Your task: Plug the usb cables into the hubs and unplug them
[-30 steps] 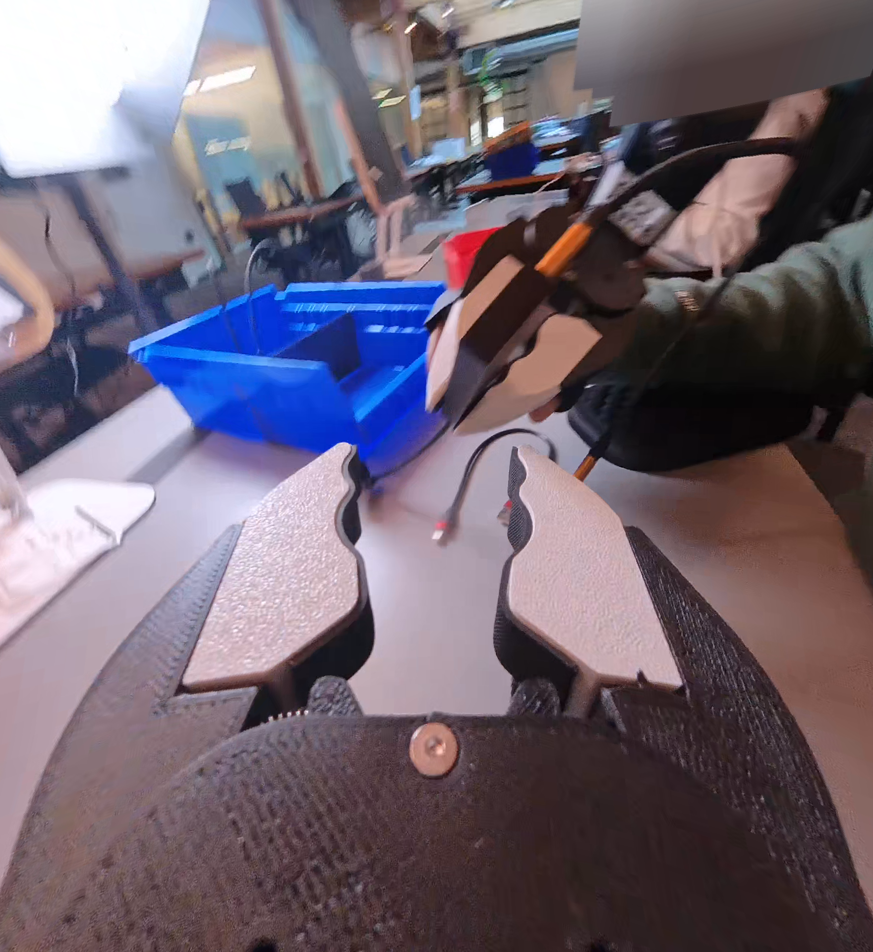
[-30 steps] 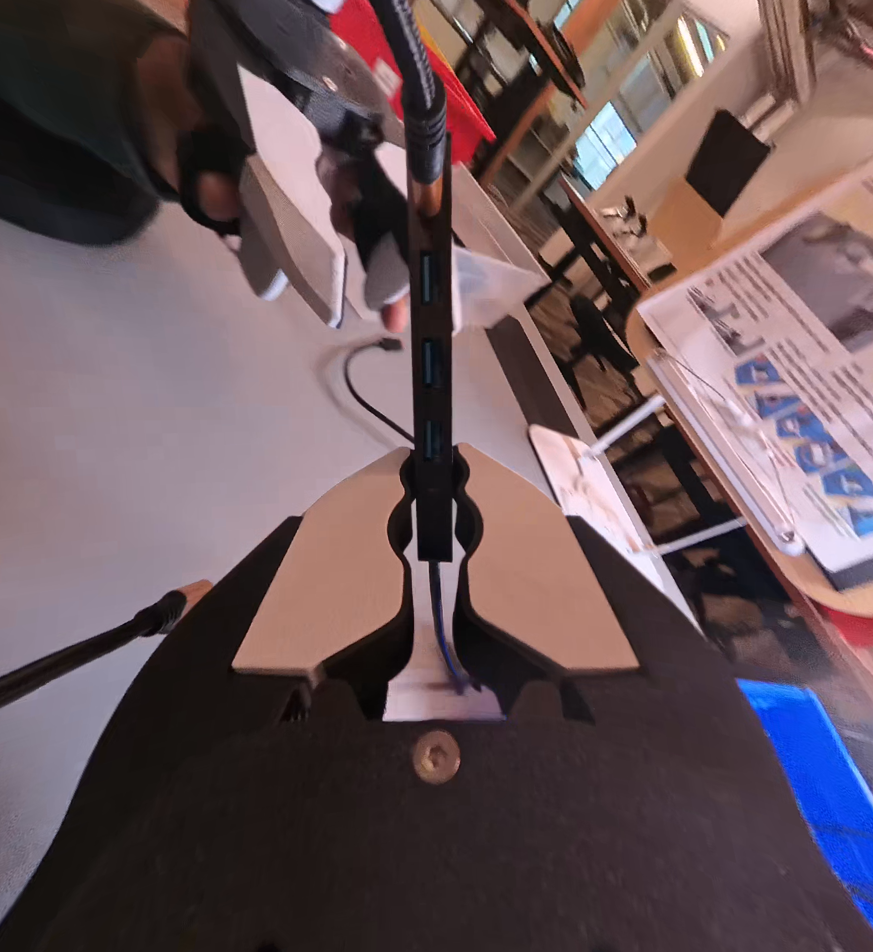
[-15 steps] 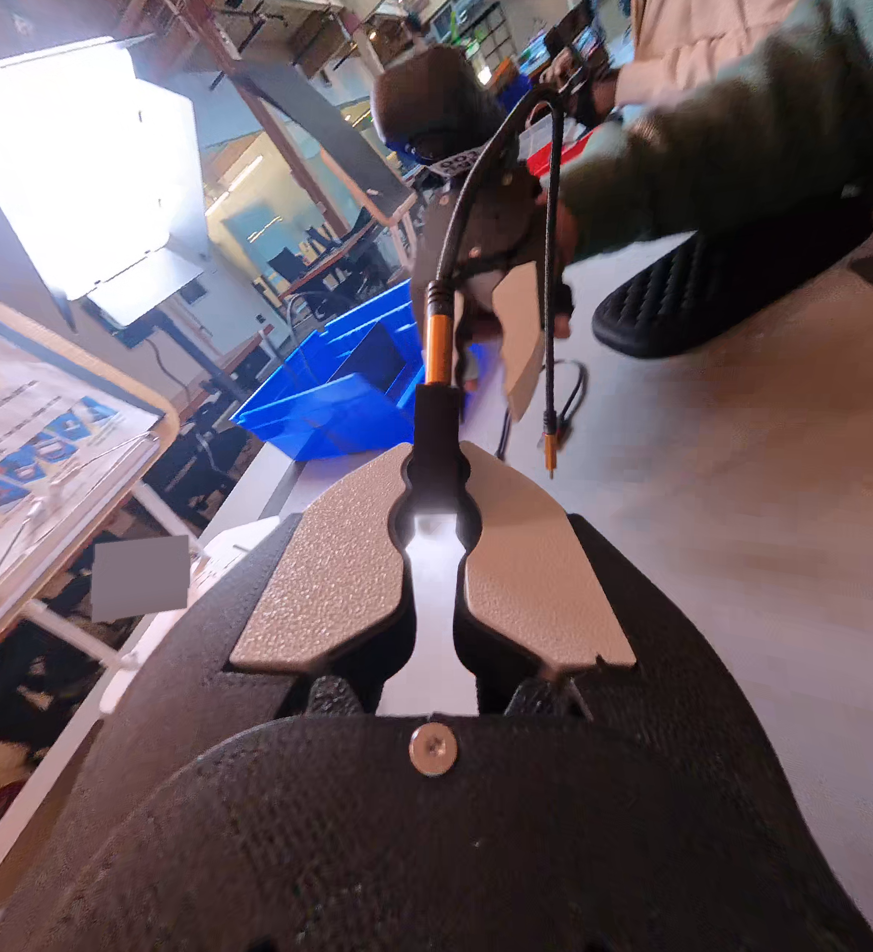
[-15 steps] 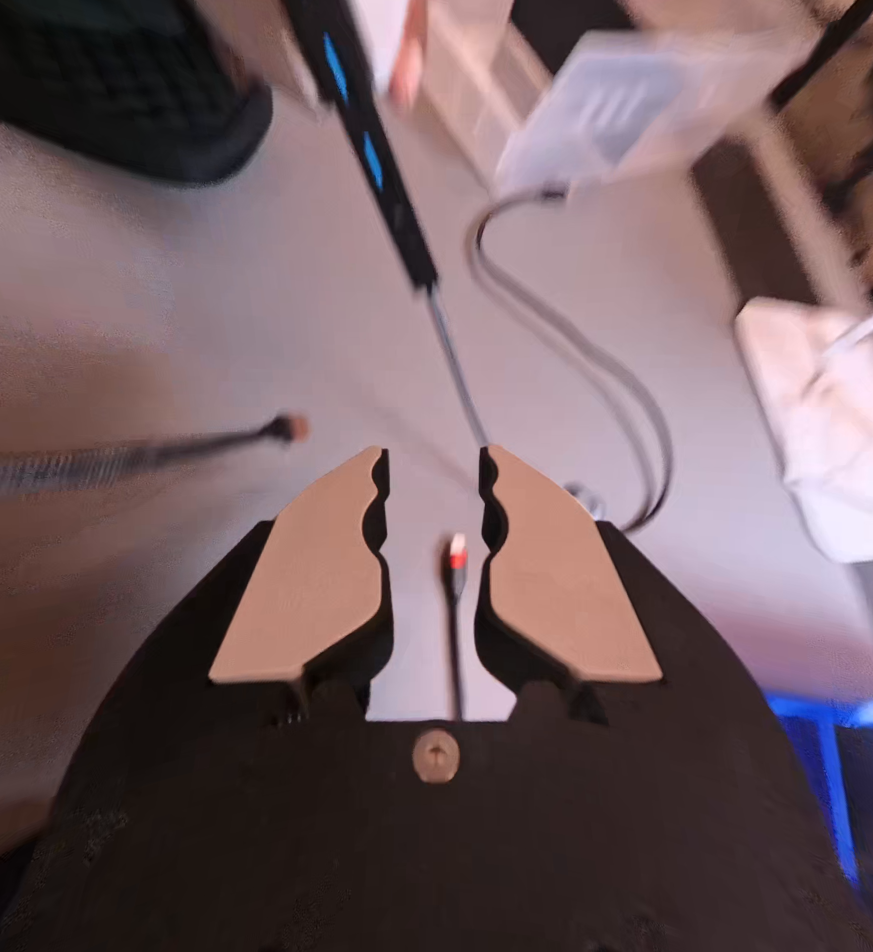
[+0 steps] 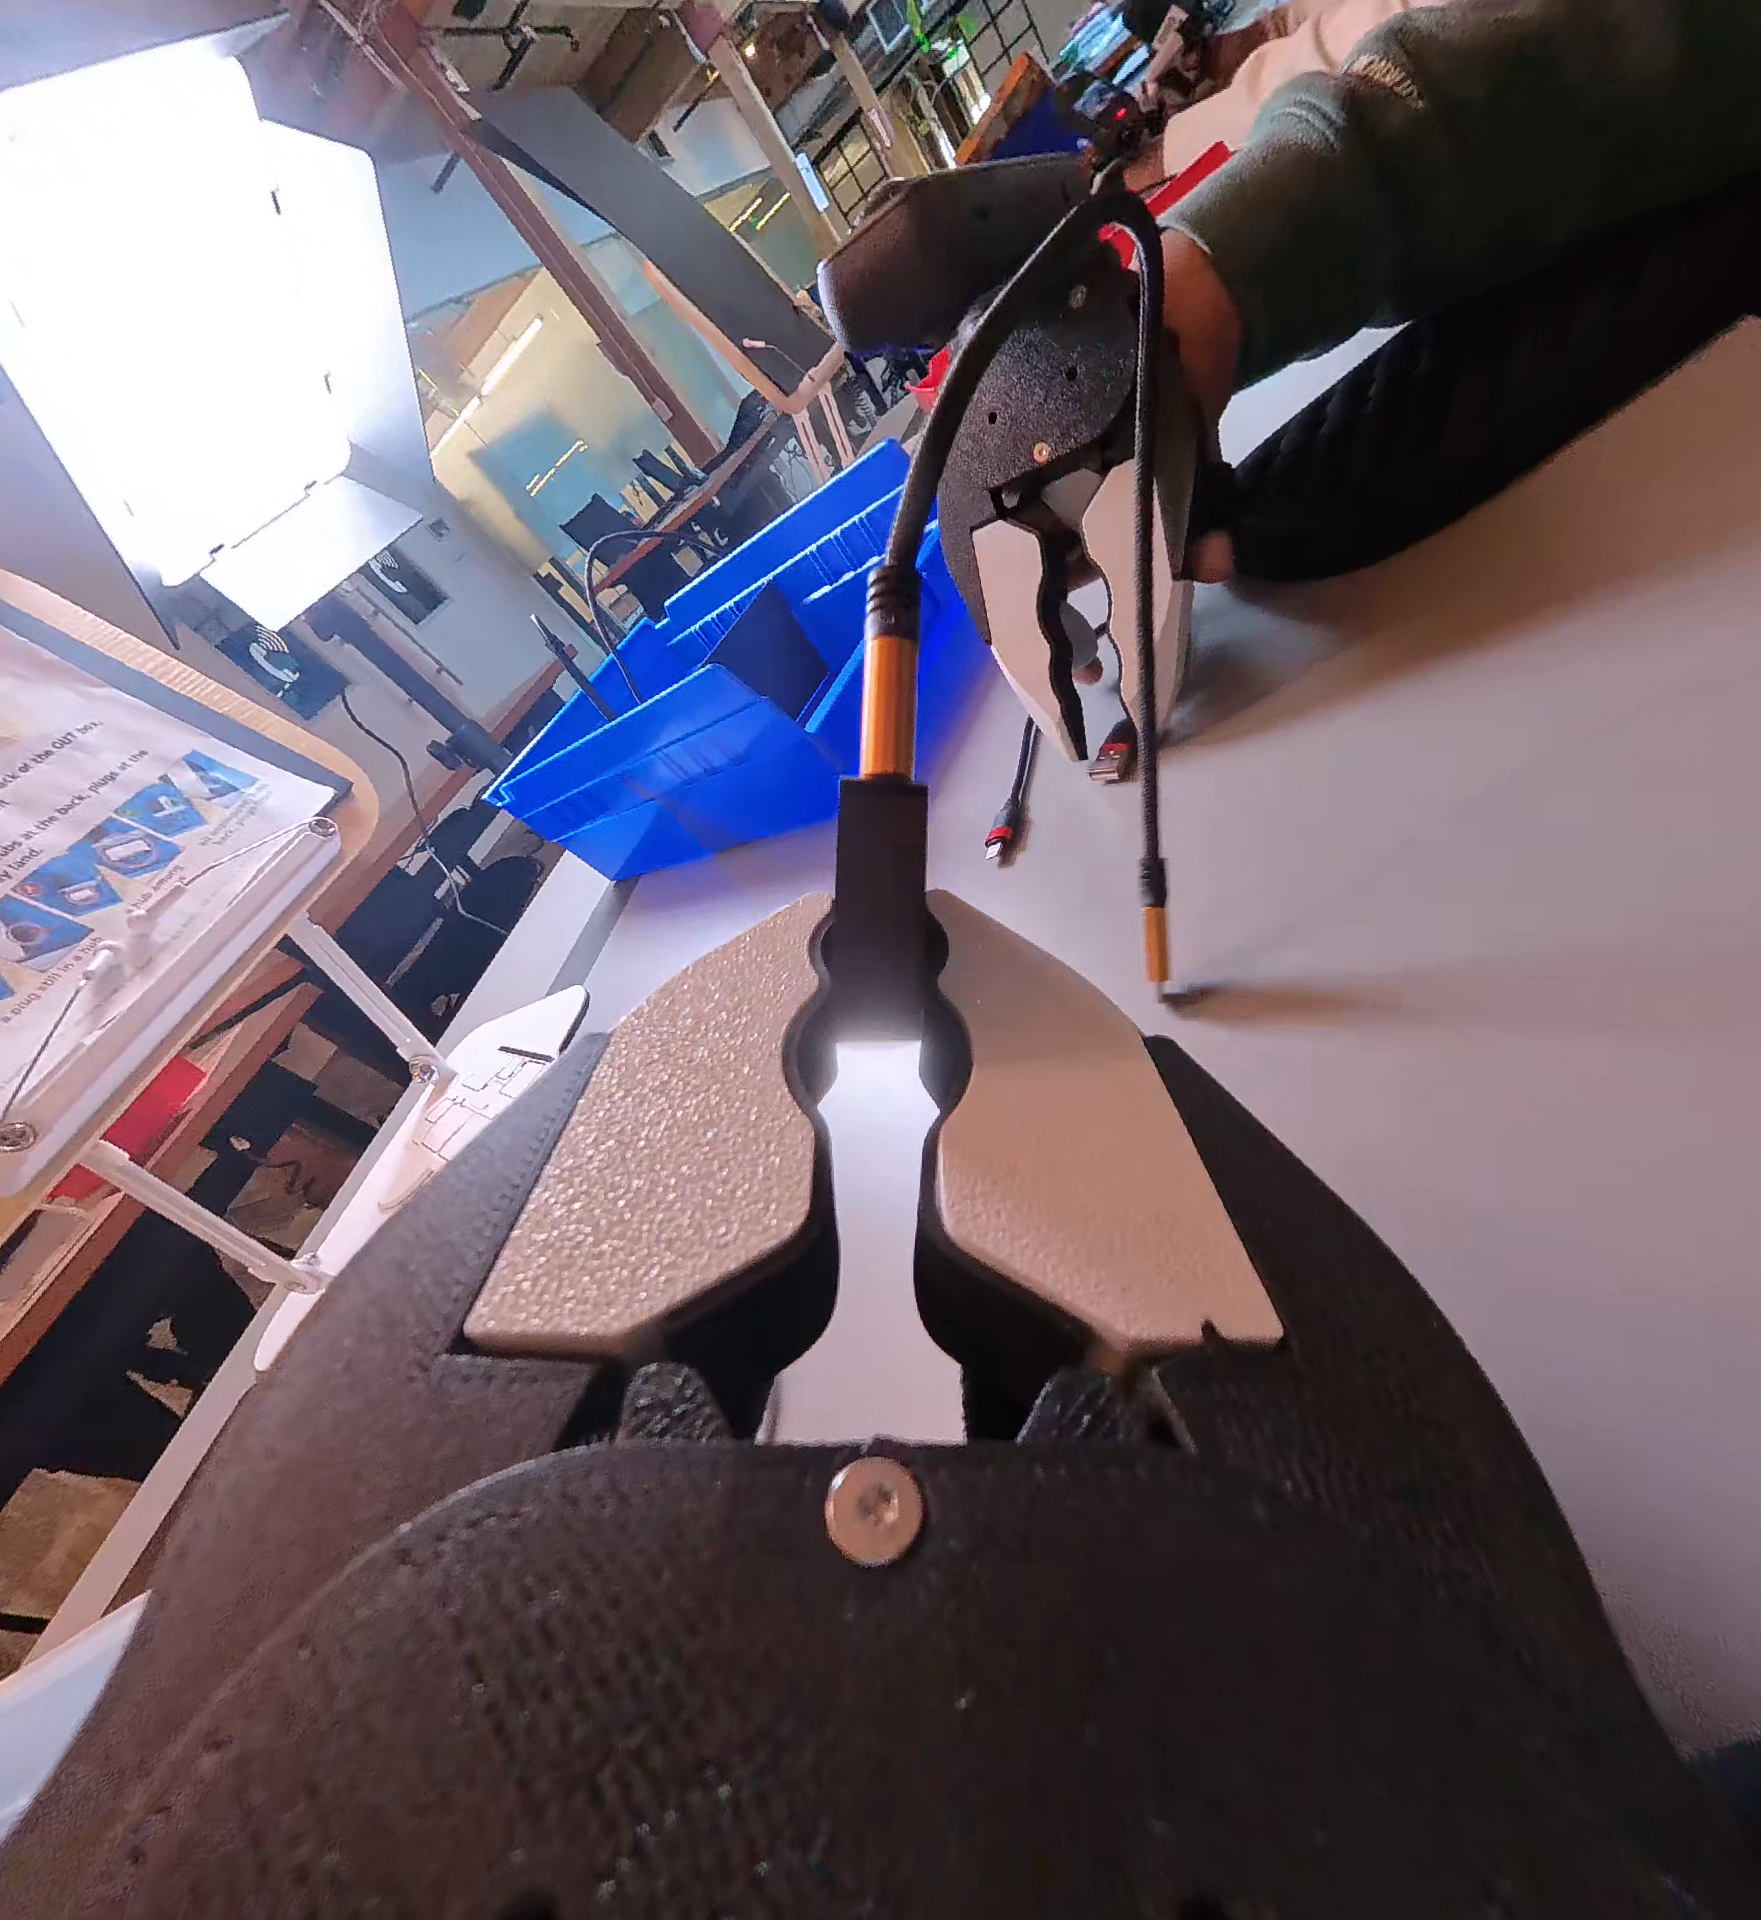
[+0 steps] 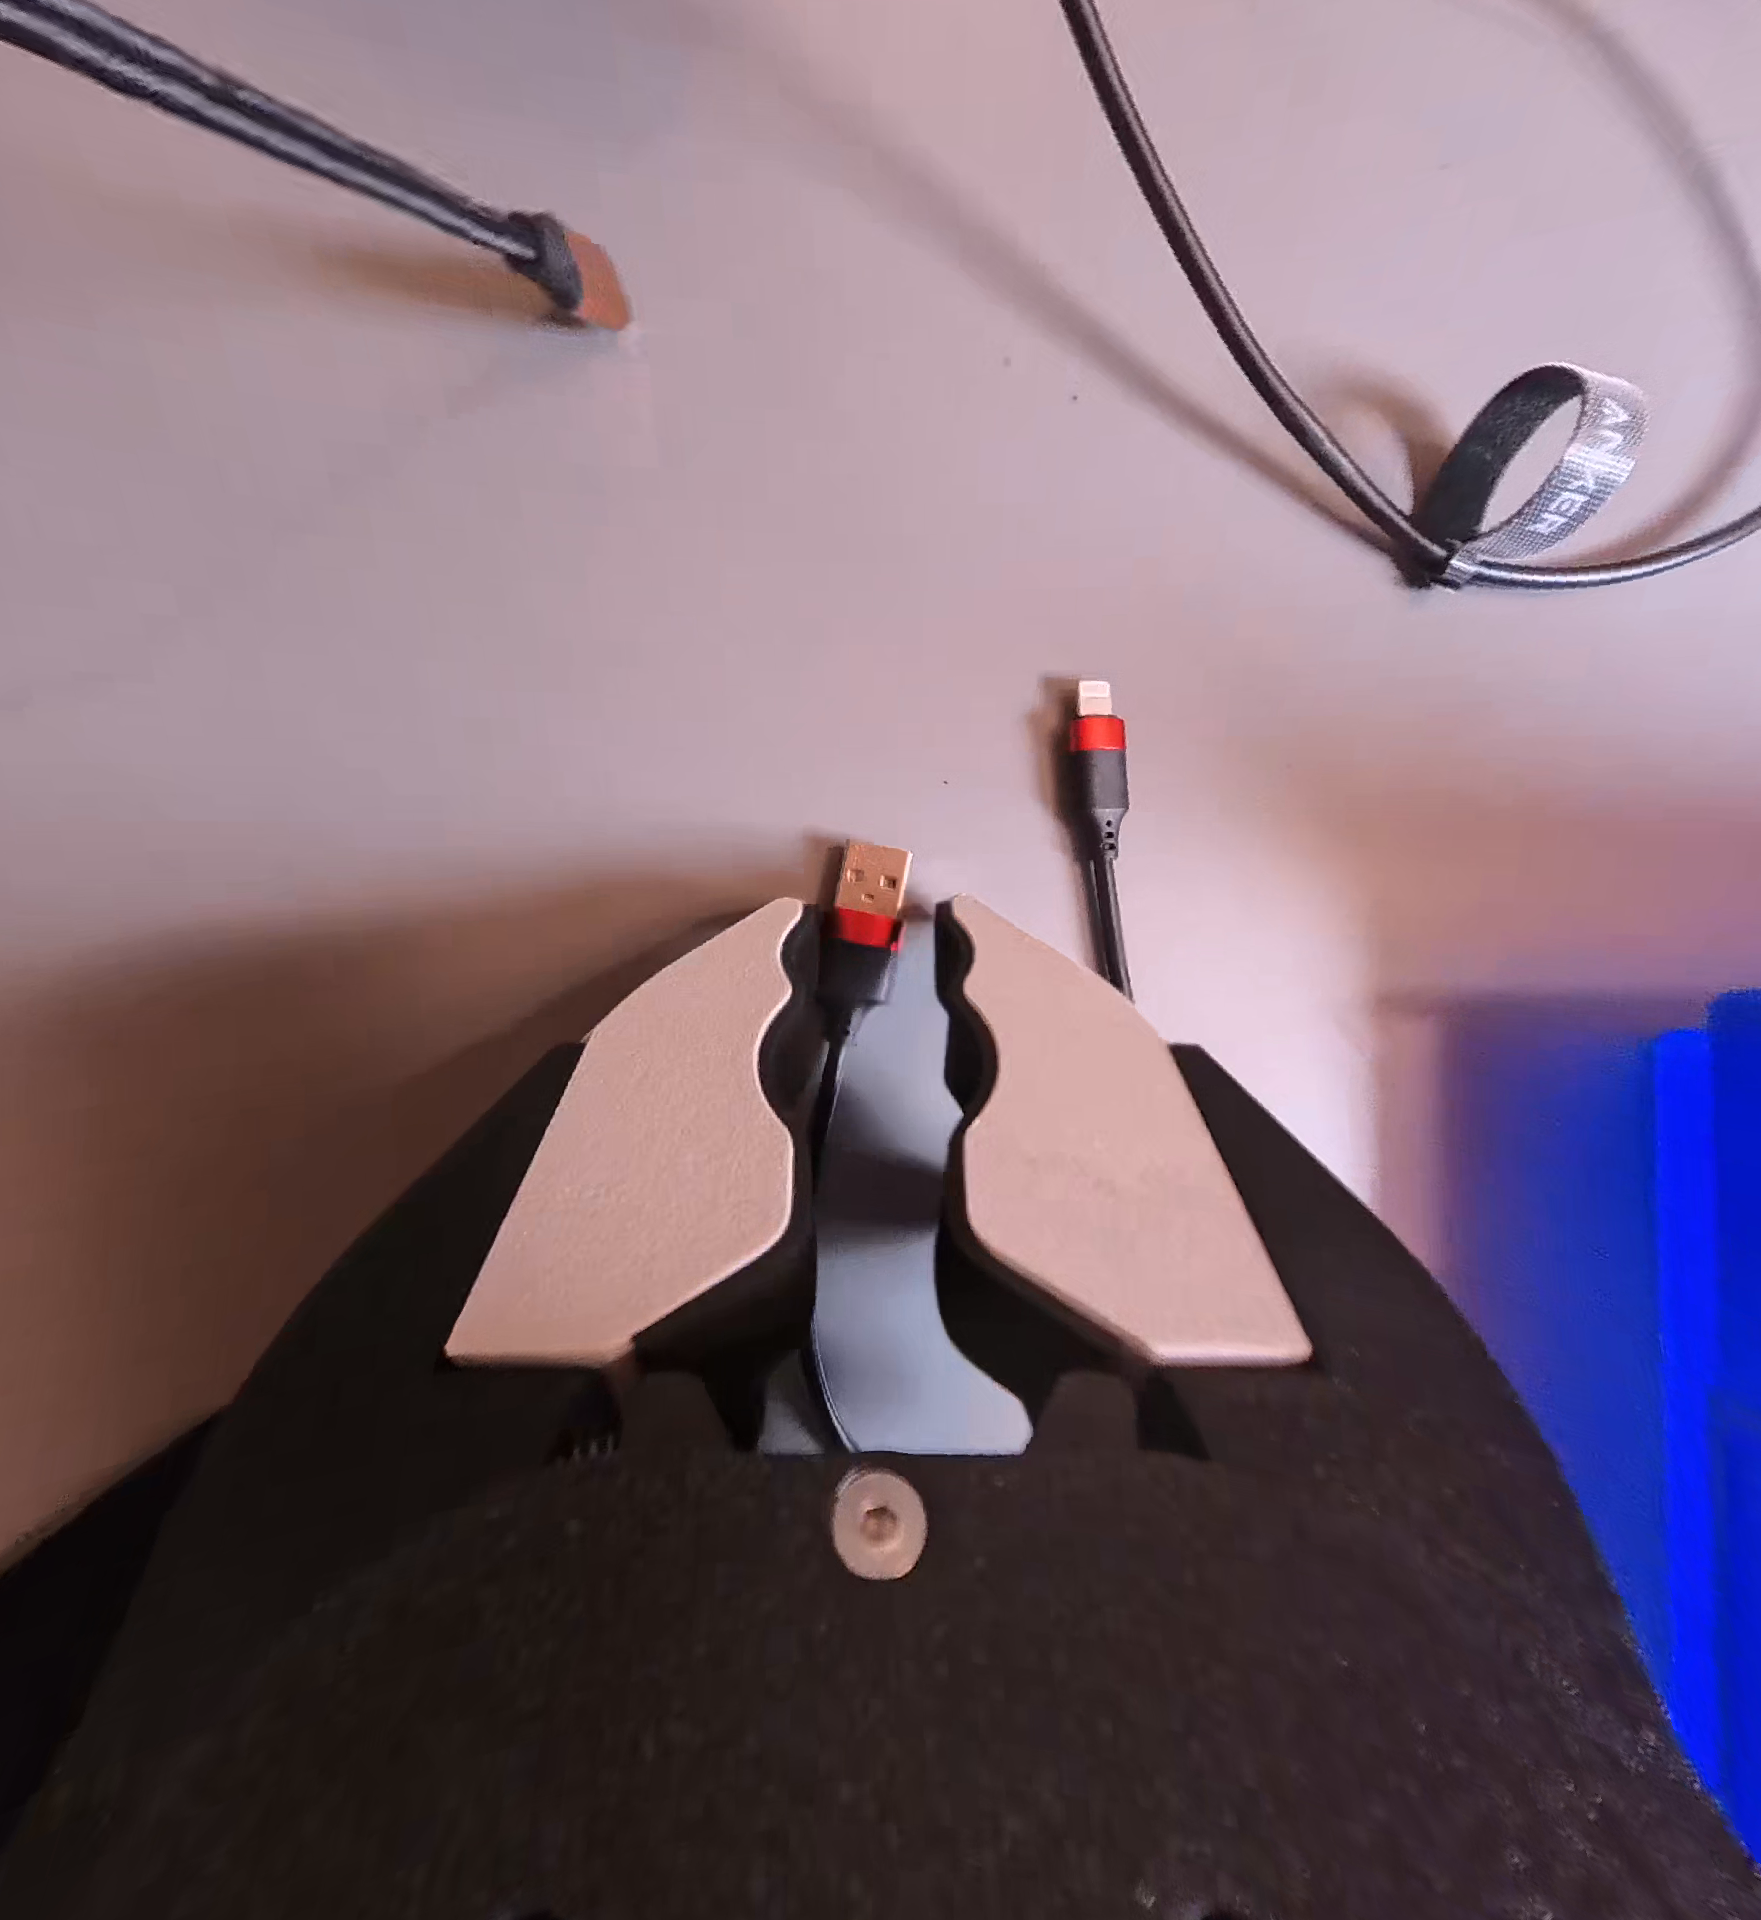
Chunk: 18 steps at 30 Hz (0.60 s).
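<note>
Grey table [image 5: 1478, 1091] runs under and ahead of both grippers. Blue bin [image 5: 710, 748] sits ahead-left of the left gripper, at the table's far edge; in the right wrist view a blurred blue patch at lower right, likely the same bin. Board with printed sheet [image 5: 76, 831] on a white stand, far left of the left gripper, off the table.

Left gripper [image 5: 881, 997] clenched on the black hub [image 5: 881, 862], which sticks out forward between the fingertips; its orange-collared cable [image 5: 886, 707] arcs up toward the right gripper [image 5: 1089, 665]. A braided lead with an orange plug [image 5: 1154, 940] hangs down ahead-right, tip at the table.

Right gripper [image 6: 871, 935] points down at the table, jaws parted. Red-collared USB-A plug [image 6: 871, 894] lies between the fingertips, against the left finger [image 6: 668, 1122], clear of the right one; not gripped. Its small connector end [image 6: 1097, 748] lies just ahead-right. Looped black cable with a strap [image 6: 1541, 468] well ahead-right.
</note>
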Available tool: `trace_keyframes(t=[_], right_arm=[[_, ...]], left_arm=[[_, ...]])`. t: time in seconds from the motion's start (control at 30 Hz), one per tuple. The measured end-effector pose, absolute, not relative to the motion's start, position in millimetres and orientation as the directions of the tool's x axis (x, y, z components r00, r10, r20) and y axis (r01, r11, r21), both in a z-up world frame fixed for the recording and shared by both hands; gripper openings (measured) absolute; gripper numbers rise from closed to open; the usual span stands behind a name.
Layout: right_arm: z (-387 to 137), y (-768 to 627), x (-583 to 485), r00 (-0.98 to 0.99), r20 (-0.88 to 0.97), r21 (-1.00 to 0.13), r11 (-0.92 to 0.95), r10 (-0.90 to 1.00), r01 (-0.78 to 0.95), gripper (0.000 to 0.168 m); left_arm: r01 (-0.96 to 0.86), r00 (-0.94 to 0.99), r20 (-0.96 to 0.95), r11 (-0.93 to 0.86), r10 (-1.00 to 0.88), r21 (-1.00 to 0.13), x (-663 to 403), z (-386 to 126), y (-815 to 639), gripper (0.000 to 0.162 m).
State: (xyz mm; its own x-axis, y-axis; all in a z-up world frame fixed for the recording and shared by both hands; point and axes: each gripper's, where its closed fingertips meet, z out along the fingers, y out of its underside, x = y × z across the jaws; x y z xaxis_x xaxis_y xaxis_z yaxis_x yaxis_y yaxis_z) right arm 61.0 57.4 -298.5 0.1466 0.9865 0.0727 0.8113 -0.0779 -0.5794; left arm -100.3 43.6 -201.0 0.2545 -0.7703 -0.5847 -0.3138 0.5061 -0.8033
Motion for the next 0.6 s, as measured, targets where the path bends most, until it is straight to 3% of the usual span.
trace_keyframes(t=[0.2, 0.4, 0.6], right_arm=[[-300, 55, 66, 0.189, -0.022, -0.589, -0.166, 0.982, 0.791, 0.016], [-297, 56, 61, 0.151, 0.068, -0.604, -0.080, 0.986, 0.793, 0.016], [-263, 58, 43, 0.162, 0.083, -0.752, -0.045, 0.983, 0.658, 0.016]], left_arm=[[-0.284, 0.280, -0.546, 0.476, -0.789, -0.833, -104, -200, 48, 0.011], [-0.246, 0.309, -0.567, 0.512, -0.763, -0.823, -104, -188, 44, 0.011], [-0.270, 0.314, -0.622, 0.561, -0.717, -0.783, -100, -183, 39, 0.012]])
